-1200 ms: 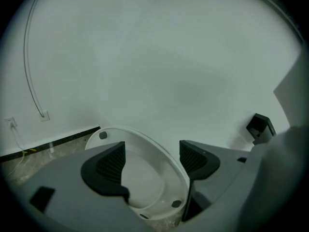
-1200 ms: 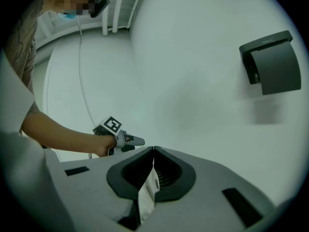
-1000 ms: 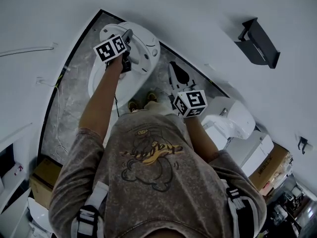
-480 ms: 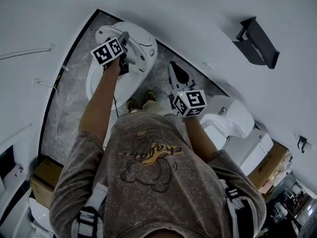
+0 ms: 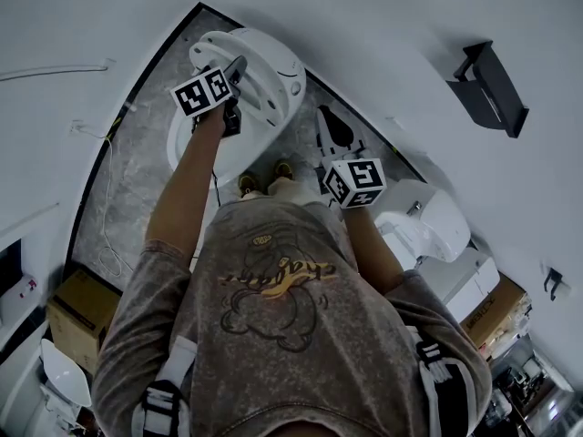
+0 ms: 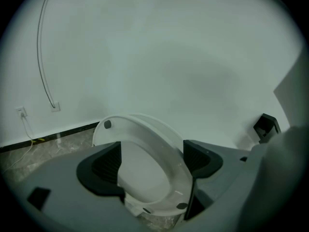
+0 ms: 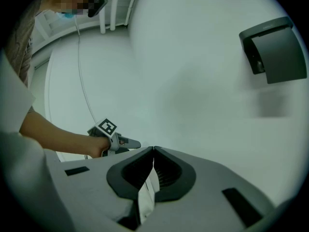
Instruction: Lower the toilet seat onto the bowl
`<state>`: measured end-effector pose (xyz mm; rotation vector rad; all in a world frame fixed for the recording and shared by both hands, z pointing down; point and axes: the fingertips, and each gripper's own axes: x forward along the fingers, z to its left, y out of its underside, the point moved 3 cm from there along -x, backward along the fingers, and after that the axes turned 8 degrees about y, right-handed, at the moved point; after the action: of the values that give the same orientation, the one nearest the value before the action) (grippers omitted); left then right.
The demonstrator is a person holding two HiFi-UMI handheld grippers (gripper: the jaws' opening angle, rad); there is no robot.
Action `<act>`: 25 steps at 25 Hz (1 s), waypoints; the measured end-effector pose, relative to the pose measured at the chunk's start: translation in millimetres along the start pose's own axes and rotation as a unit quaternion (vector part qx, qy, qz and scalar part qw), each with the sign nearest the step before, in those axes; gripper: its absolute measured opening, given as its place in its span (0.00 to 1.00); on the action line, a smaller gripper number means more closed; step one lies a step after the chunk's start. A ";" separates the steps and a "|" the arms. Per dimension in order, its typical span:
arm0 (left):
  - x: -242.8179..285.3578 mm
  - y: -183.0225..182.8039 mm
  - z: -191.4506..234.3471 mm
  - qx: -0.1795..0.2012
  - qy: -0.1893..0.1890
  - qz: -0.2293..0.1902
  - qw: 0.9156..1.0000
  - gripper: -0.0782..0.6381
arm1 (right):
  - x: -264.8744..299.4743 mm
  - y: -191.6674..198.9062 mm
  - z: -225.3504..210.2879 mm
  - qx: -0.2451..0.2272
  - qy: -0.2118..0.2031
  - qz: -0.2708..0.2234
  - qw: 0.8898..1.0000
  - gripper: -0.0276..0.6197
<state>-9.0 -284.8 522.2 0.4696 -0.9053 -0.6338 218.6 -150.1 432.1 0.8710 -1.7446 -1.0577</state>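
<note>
The white toilet (image 5: 196, 144) stands at the far left against the wall, its seat (image 5: 266, 73) tilted up off the bowl. In the left gripper view the seat ring (image 6: 161, 146) leans between my two pads. My left gripper (image 5: 234, 78) reaches over it, and its jaws are opening. The right pad (image 6: 200, 156) is close to the rim, with no press visible. My right gripper (image 5: 326, 137) hangs over the floor to the right of the toilet. Its tips (image 7: 153, 150) meet, shut. The left gripper (image 7: 126, 143) also shows in the right gripper view.
A black holder (image 5: 487, 85) is fixed to the wall at the upper right. A second white toilet (image 5: 428, 226) and cardboard boxes (image 5: 496, 303) stand at the right. Another box (image 5: 77, 312) sits at the left. A cable (image 5: 105, 198) trails over the marble floor.
My left gripper stays at the raised seat while the head view shifts slightly. The right gripper has barely moved.
</note>
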 end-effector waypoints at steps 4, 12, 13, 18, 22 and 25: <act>-21.3 6.8 9.7 0.002 -0.005 0.002 1.000 0.66 | 8.7 3.4 17.3 -0.009 -0.027 0.005 1.000 0.09; -79.6 31.1 42.9 -0.021 -0.023 0.003 1.000 0.67 | 21.1 13.3 65.3 -0.029 -0.089 0.022 0.995 0.09; -86.5 35.3 47.4 -0.026 -0.027 0.002 0.999 0.67 | 23.0 15.2 71.4 -0.032 -0.098 0.025 0.994 0.09; -124.4 55.8 76.7 -0.050 -0.053 -0.005 0.997 0.67 | 32.8 27.2 110.8 -0.049 -0.143 0.043 0.988 0.09; -158.4 83.5 106.8 -0.082 -0.082 -0.015 0.993 0.67 | 40.0 41.9 145.6 -0.067 -0.183 0.067 0.979 0.09; -177.5 103.1 128.9 -0.096 -0.101 -0.016 0.990 0.67 | 44.9 52.7 167.4 -0.077 -0.204 0.079 0.973 0.09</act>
<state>-166.7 -103.6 554.2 0.2507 -1.0184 -0.8010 41.3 -120.8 455.0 0.4281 -1.9964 -1.3098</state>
